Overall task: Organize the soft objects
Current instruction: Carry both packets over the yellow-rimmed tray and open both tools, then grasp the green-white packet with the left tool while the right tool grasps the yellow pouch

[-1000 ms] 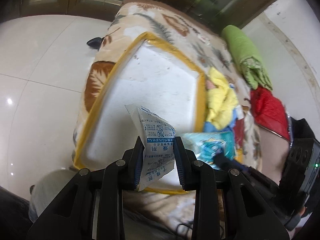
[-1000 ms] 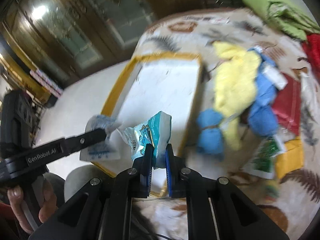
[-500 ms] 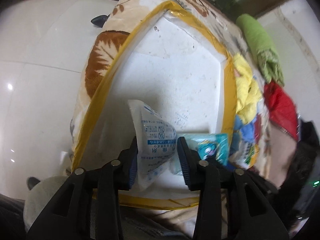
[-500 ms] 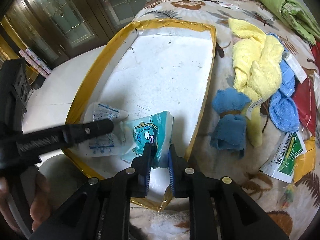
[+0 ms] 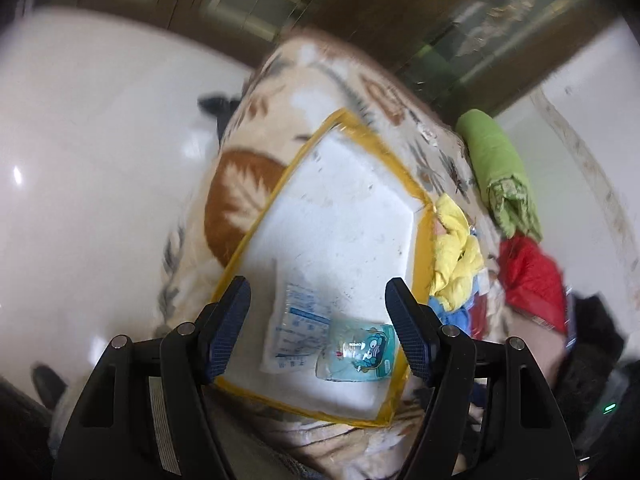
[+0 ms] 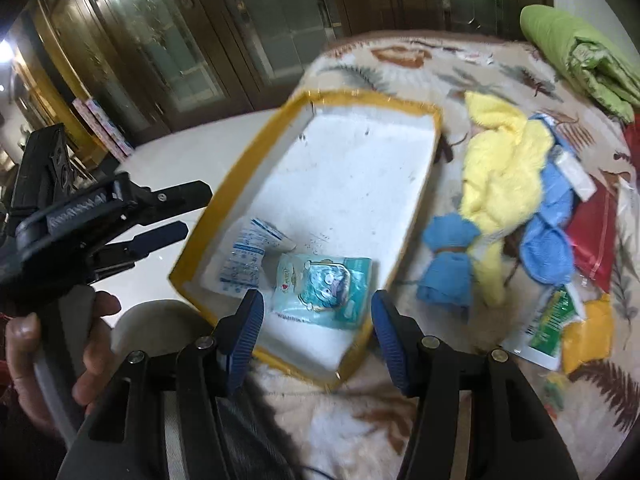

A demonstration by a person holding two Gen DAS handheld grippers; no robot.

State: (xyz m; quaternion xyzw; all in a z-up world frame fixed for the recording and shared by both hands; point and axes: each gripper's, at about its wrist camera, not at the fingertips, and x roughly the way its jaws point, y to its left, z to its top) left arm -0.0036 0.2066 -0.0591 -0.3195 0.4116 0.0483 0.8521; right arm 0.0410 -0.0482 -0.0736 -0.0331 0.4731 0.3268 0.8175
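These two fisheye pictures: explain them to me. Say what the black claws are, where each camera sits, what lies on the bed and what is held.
The claws are two hand-held grippers, each with a camera looking along its fingers. One view shows the left gripper, the other the right gripper; both are open and hold nothing. In the white tray with a yellow rim lie a white packet and a teal tissue pack. Beside the tray, on the leaf-print blanket, lie a yellow towel, blue cloths and a green quilt.
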